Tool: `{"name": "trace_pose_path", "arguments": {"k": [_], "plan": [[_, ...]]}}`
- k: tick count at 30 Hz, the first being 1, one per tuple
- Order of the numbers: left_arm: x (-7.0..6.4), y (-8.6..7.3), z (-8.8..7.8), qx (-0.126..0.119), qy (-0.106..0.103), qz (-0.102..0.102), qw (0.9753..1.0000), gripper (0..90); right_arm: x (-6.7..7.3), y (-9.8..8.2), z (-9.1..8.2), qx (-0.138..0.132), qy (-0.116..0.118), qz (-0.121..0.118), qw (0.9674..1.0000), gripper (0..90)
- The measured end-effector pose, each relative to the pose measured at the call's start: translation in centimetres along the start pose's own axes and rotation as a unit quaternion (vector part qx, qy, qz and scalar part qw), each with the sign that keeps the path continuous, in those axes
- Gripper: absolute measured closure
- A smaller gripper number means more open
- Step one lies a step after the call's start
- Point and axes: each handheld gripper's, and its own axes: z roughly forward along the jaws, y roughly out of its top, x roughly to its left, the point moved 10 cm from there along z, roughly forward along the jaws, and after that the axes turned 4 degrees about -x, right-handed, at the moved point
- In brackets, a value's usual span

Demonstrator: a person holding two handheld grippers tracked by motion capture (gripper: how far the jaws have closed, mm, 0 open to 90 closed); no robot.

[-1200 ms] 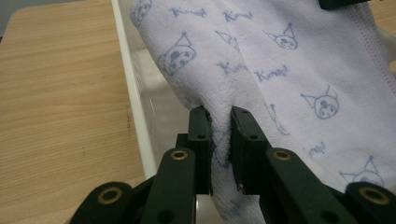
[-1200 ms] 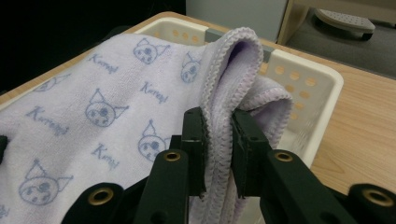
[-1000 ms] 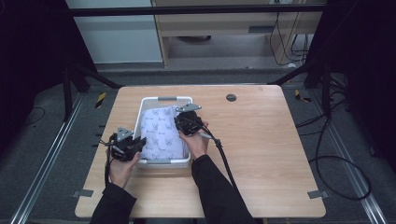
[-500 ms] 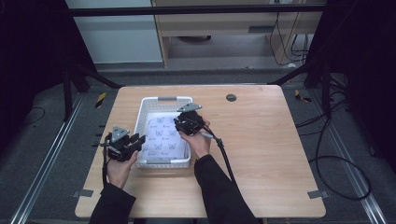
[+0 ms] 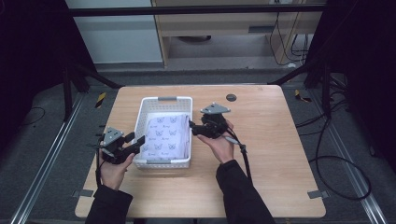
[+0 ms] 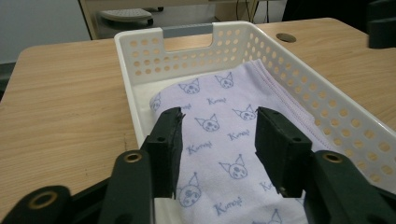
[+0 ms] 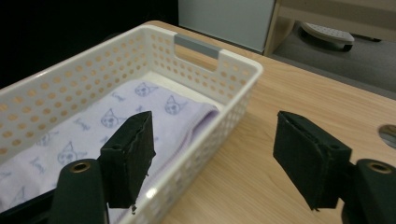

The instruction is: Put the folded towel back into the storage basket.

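Observation:
A white perforated basket (image 5: 163, 99) stands left of centre on the wooden table, holding a folded lilac cloth (image 5: 167, 135) printed with cat faces. My left gripper (image 5: 136, 141) is at the basket's near left corner, open. In the left gripper view its jaws (image 6: 219, 122) frame the cloth (image 6: 219, 93) lying inside the basket (image 6: 140, 42) and hold nothing. My right gripper (image 5: 194, 129) is beside the basket's right wall, open wide. In the right gripper view its jaws (image 7: 212, 119) straddle that wall (image 7: 233, 63), with the cloth (image 7: 140, 107) to the left. Nothing is gripped.
The table (image 5: 280, 154) is bare wood to the right of the basket, with a round cable hole (image 5: 230, 97) near the far edge. The black cable (image 5: 243, 154) of the right gripper trails along the forearm. A low shelf unit (image 5: 224, 28) stands beyond the table.
The right gripper has drawn back from over the cloth to the right, outside the basket wall. The left gripper has shifted slightly left. The cloth lies flat in the basket.

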Motion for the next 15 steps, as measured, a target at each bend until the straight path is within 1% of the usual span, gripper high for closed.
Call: {"name": "trace_pose_path", "arguments": {"k": [2, 3, 4, 6, 9, 11, 15], "plan": [[0.1, -0.1, -0.2, 0.001, 0.001, 0.006, 1.0000, 46.1, -0.9, -0.6, -1.3, -0.001, -0.004, 0.000, 1.0000, 26.7], [0.1, -0.1, -0.3, 0.001, 0.003, 0.007, 1.0000, 44.7, -1.3, -1.0, -2.0, 0.000, -0.005, 0.005, 1.0000, 26.0], [0.3, -0.1, -0.5, 0.001, 0.007, 0.009, 0.9999, 43.5, -1.7, -1.3, -2.5, 0.001, -0.007, 0.002, 1.0000, 25.3], [0.5, -0.2, -0.8, 0.001, 0.010, 0.007, 0.9999, 41.0, -2.6, -2.2, -3.9, 0.003, -0.010, 0.008, 0.9999, 23.8], [0.9, -0.2, -1.2, -0.002, 0.015, 0.008, 0.9999, 38.1, -3.9, -3.4, -5.5, 0.004, -0.016, 0.013, 0.9998, 23.1], [1.2, -0.3, -1.4, -0.003, 0.017, 0.005, 0.9998, 37.1, -4.9, -4.4, -6.8, 0.006, -0.025, 0.014, 0.9996, 22.7], [1.8, -0.6, -1.8, -0.002, 0.020, 0.002, 0.9998, 34.4, -6.2, -6.2, -8.9, 0.011, -0.031, 0.022, 0.9992, 21.6]]}}
